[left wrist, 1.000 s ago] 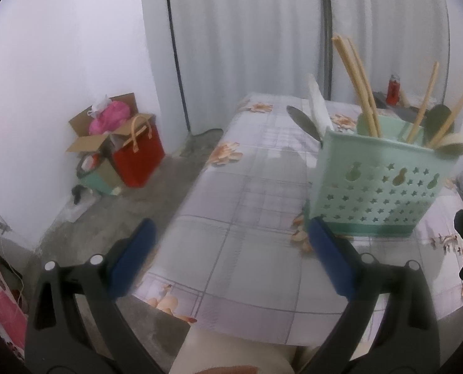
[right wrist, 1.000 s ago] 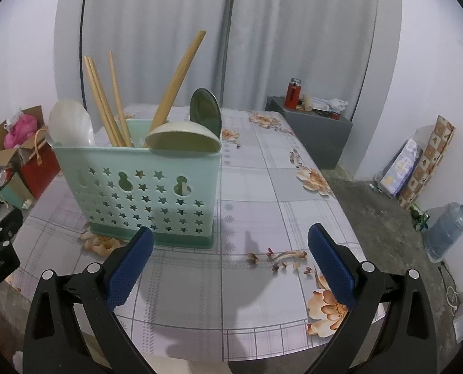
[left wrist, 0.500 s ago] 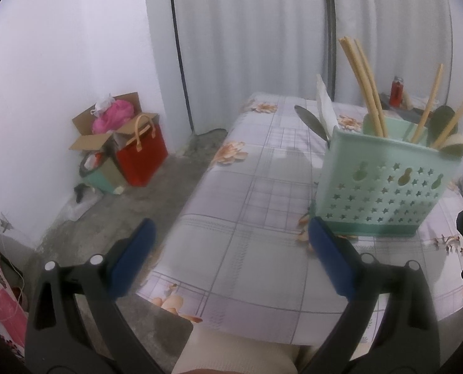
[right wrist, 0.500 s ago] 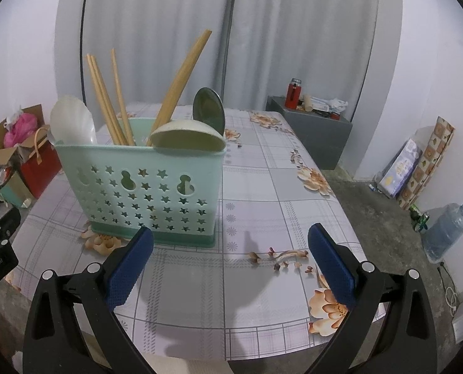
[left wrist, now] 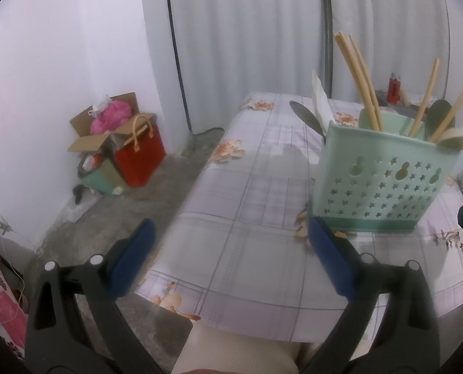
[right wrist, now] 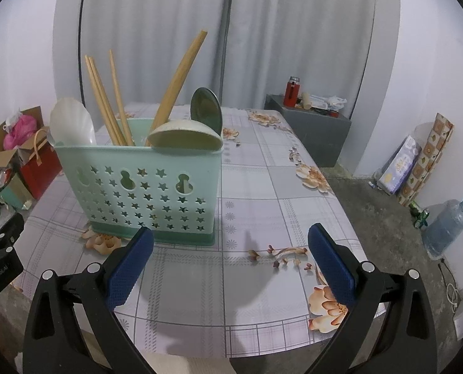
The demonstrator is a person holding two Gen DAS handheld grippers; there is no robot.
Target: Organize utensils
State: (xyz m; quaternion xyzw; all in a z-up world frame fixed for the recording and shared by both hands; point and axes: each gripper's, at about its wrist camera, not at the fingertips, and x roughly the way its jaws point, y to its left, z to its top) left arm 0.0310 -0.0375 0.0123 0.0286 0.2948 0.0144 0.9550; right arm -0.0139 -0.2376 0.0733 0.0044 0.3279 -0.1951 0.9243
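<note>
Both of your grippers have drawn back a little from the mint-green utensil holder (right wrist: pixel 137 187) compared with a second ago: in the right wrist view the holder now looks slightly smaller and sits higher, and in the left wrist view more of the floral tablecloth (left wrist: pixel 247 218) shows in front of it. You can judge from this that the sorting is finished or almost finished, because no utensil lies loose on the cloth in either view. The holder stands upright on the table, with the chopsticks (right wrist: pixel 103 99), the long wooden handle (right wrist: pixel 178 78), the white rice paddle (right wrist: pixel 70 121), the beige spoon (right wrist: pixel 184 135) and the dark metal spoon (right wrist: pixel 206 109) all standing inside it. Your left gripper (left wrist: pixel 228 233) is wide open and holds nothing; its right pad is seen just in front of the holder's lower corner, but I cannot tell whether it touches. Your right gripper (right wrist: pixel 229 240) is also wide open, empty, and hangs over bare cloth near the holder.
</note>
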